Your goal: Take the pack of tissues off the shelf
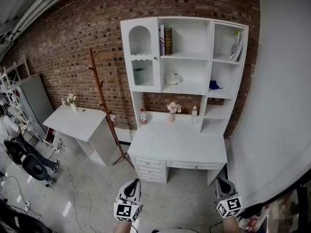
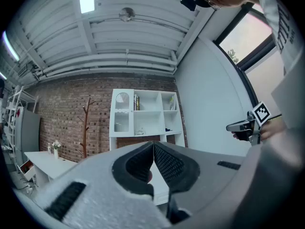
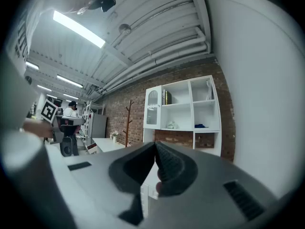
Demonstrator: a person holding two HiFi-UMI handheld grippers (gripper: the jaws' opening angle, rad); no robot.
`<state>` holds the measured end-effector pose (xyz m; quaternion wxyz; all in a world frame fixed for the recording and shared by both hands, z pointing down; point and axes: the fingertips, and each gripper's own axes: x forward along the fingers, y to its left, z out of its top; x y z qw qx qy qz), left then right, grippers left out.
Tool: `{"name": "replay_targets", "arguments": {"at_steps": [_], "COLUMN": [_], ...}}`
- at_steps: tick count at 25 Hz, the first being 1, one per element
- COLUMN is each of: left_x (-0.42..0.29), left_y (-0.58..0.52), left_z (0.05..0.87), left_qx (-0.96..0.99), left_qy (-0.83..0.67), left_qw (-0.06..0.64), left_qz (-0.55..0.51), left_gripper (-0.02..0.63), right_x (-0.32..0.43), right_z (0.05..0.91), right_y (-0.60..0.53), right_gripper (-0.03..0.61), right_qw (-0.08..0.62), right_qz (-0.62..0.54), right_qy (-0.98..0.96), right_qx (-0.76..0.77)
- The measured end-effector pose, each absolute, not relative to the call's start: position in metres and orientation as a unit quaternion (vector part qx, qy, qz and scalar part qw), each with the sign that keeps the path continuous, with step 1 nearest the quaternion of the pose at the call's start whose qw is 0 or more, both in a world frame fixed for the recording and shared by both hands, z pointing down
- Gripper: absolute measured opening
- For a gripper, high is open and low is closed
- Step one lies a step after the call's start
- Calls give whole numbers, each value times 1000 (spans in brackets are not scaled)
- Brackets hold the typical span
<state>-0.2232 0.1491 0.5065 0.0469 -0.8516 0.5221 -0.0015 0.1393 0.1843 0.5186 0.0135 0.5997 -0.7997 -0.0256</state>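
The pack of tissues (image 1: 172, 78) is a small white bundle lying on the middle open shelf of the white desk hutch (image 1: 185, 56). It shows small and far off as the pack of tissues (image 2: 139, 132) in the left gripper view and as the pack of tissues (image 3: 172, 125) in the right gripper view. My left gripper (image 1: 132, 182) and right gripper (image 1: 219, 181) hang low at the bottom of the head view, well short of the desk. Both are shut with nothing between the jaws: left gripper (image 2: 153, 144), right gripper (image 3: 155, 144).
The white desk (image 1: 177, 142) carries a bottle (image 1: 143, 116), a flower vase (image 1: 172, 110) and another bottle (image 1: 194, 113). A blue cloth (image 1: 215, 85) lies on the right shelf; books (image 1: 165, 41) stand above. A wooden coat rack (image 1: 102, 101) and a small white table (image 1: 80, 123) stand left, a white wall (image 1: 277, 106) right.
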Motion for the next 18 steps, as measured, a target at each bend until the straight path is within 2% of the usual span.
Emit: {"name": "replay_targets", "arguments": {"at_steps": [18], "left_x": [-210], "left_y": [149], "left_z": [510], "left_qx": [-850], "left_qy": [523], "left_qw": [67], "left_qz": [-3], "left_gripper": [26], "right_x": [151], "right_z": [516], "right_y": [181], "right_gripper": [31], "right_qw": [2], "right_qz": [-18], "right_qy": [-804], "right_qx": [594]}}
